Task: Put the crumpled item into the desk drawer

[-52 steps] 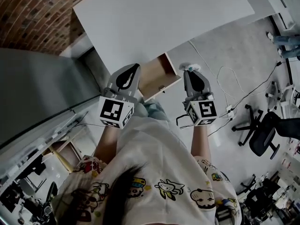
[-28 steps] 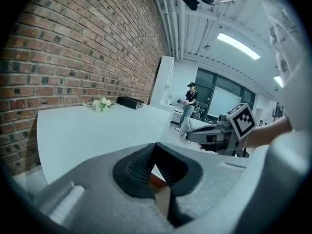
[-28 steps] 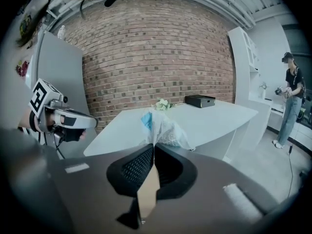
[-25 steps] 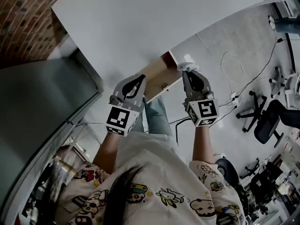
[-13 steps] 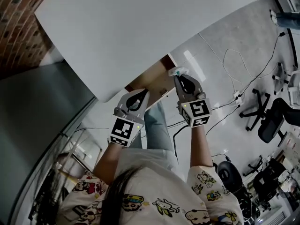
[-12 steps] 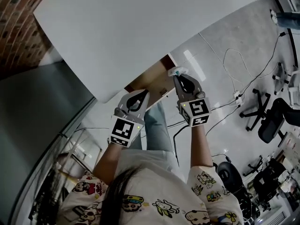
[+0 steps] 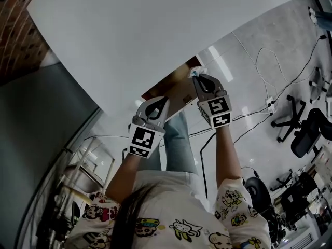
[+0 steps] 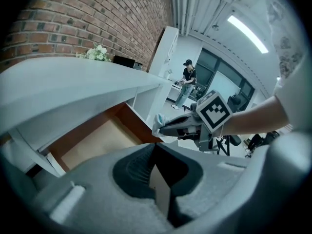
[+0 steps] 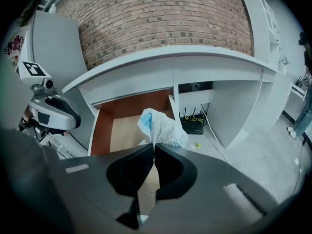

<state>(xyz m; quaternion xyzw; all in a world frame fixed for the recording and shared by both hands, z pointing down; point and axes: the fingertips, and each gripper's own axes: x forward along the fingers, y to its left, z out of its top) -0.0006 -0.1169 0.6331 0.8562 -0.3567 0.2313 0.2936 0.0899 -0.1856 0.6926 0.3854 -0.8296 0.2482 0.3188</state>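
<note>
My right gripper (image 7: 200, 78) is shut on the crumpled white-and-blue item (image 9: 161, 126), which sticks out past its tips. In the head view the item (image 7: 196, 71) hangs at the right front corner of the open wooden drawer (image 7: 176, 91). The right gripper view looks over the item into the drawer (image 9: 124, 128), whose floor is bare. My left gripper (image 7: 160, 101) is shut and holds nothing, by the drawer's left front. Its own view shows its jaws (image 8: 155, 144) closed, the drawer (image 8: 92, 143) ahead, and the right gripper (image 8: 158, 128) with the item (image 8: 160, 120).
The white desk top (image 7: 145, 30) overhangs the drawer, with a brick wall (image 9: 161, 13) behind. A black box with cables (image 9: 194, 125) sits under the desk at the right. Cables (image 7: 259, 113) and office chairs (image 7: 311, 134) are on the floor. A person (image 8: 186, 82) stands far off.
Both grippers have moved closer to the drawer. The right one, still shut on the crumpled item, has come up to the drawer's front right corner. The left one has shifted right.
</note>
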